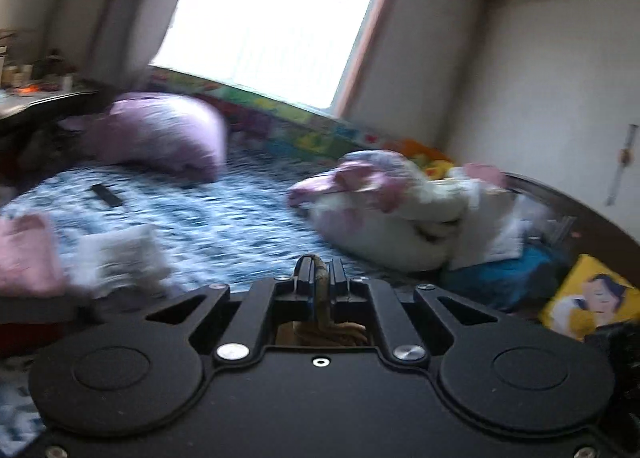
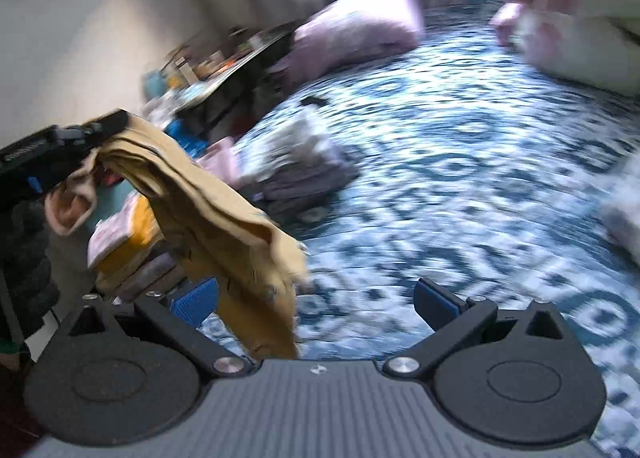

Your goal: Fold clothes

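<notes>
My left gripper (image 1: 320, 270) is shut on a tan garment (image 1: 322, 298), pinched between its fingers. In the right wrist view the left gripper (image 2: 108, 126) holds that tan garment (image 2: 224, 226) in the air at the left; the cloth hangs down between the right gripper's fingers. My right gripper (image 2: 316, 302) is open, with its blue pads (image 2: 196, 300) wide apart above the blue and white patterned bed (image 2: 460, 186). Both views are blurred by motion.
A stack of folded clothes (image 2: 300, 166) lies on the bed's left side, also in the left wrist view (image 1: 116, 258). A purple pillow (image 1: 160, 134) and a white and pink bedding heap (image 1: 392, 210) lie at the far side. A cluttered desk (image 2: 208, 74) stands left.
</notes>
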The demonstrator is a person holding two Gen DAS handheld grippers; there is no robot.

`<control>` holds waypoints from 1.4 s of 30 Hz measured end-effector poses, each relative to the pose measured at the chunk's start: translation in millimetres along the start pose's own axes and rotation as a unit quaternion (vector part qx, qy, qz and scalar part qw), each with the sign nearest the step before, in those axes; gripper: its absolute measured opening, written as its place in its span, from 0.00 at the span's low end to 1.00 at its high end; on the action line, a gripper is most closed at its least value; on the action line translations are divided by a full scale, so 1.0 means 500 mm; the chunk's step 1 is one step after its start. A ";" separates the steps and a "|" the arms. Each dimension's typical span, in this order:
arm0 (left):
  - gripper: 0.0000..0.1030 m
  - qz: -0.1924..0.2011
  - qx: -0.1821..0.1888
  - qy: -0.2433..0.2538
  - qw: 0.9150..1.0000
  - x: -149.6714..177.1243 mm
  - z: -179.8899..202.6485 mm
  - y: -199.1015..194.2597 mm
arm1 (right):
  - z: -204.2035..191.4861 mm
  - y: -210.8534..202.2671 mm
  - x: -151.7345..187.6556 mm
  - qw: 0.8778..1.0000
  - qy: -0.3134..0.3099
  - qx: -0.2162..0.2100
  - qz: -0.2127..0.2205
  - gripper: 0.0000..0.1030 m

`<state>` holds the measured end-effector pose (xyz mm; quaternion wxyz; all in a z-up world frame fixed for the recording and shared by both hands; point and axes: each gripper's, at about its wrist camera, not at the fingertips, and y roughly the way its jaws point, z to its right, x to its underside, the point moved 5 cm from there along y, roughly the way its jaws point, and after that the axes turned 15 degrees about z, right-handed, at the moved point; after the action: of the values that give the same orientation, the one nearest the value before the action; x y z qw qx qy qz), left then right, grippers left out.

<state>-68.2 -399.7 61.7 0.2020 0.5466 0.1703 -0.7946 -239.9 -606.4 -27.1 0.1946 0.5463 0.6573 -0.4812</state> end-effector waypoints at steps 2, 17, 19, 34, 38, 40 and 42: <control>0.04 -0.008 0.026 0.002 1.000 0.016 0.041 0.007 | 0.053 -0.040 -0.002 1.000 0.014 0.015 0.009 1.00; 0.08 -0.279 0.114 0.056 0.952 0.500 0.109 -0.129 | 0.162 -0.089 0.077 0.994 -0.059 0.052 -0.081 1.00; 0.33 -0.282 0.104 0.048 0.953 0.512 0.094 -0.150 | 0.154 -0.080 0.088 0.994 -0.064 0.049 -0.078 1.00; 0.51 -0.242 -0.084 -0.078 0.963 0.530 -0.129 -0.120 | 0.112 0.158 0.209 0.994 -0.053 0.039 -0.087 0.67; 0.51 -0.233 -0.101 -0.117 0.960 0.566 -0.169 -0.066 | 0.122 0.251 0.253 0.991 -0.046 0.056 -0.109 0.62; 0.51 -0.226 -0.100 -0.132 0.960 0.583 -0.184 -0.038 | 0.145 0.290 0.268 0.991 -0.032 0.069 -0.110 0.62; 0.51 -0.220 -0.093 -0.160 0.958 0.604 -0.198 -0.015 | 0.171 0.322 0.273 0.991 -0.012 0.077 -0.109 0.62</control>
<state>-89.8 -385.3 -255.3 0.0969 0.3406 0.3247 -0.8770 -162.1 -615.8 -241.0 0.1062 0.4792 0.6713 -0.5554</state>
